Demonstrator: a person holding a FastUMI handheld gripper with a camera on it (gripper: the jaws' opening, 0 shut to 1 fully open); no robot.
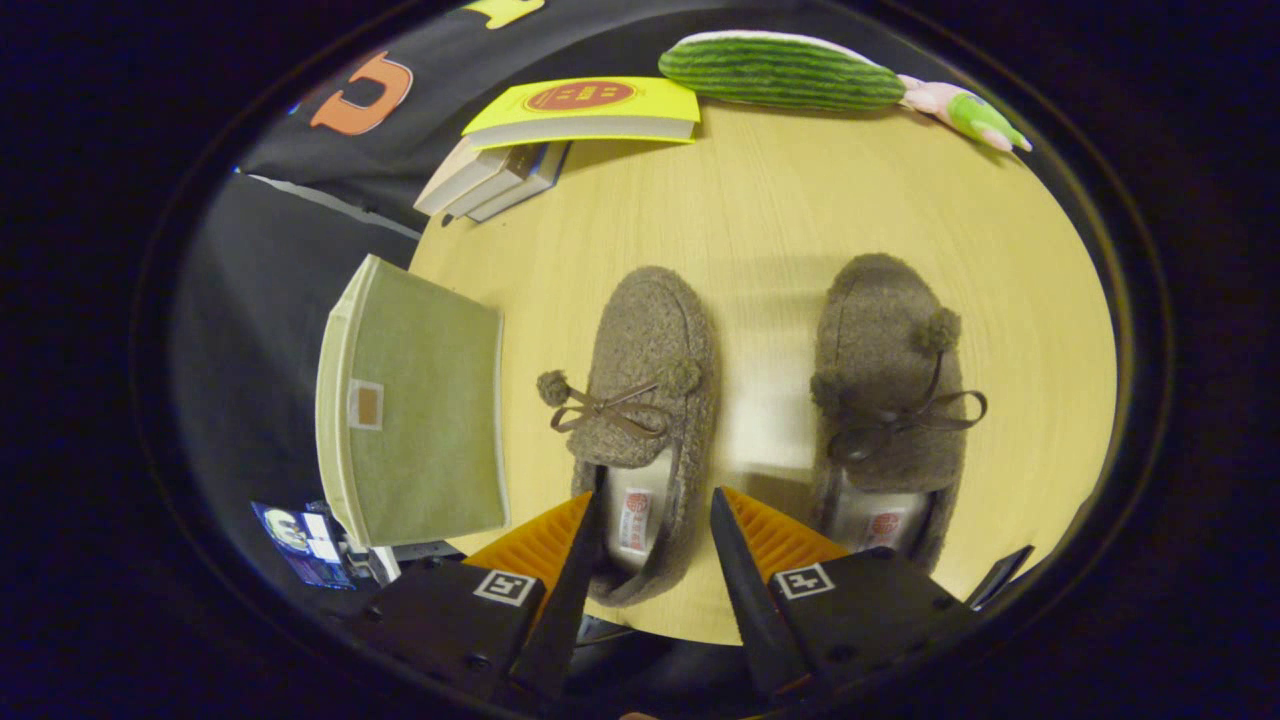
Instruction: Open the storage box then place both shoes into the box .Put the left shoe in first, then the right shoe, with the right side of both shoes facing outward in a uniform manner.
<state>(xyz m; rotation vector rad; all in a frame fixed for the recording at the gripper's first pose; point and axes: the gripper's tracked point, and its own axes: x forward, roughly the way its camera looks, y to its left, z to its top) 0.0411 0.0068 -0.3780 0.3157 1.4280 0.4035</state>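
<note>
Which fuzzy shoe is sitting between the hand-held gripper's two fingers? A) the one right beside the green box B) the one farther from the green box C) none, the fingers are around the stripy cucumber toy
A: the hand-held gripper is open with the heel of the shoe next to the green box between its fingers, while the other shoe lies off to the side.

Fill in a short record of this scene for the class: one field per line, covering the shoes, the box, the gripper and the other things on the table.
left shoe: between the open fingers, heel end nearest
right shoe: beside it, apart
storage box: green, by the left shoe, at the table edge
gripper: open, straddling the left shoe's heel
books: far edge
plush cucumber: beyond the shoes
</note>
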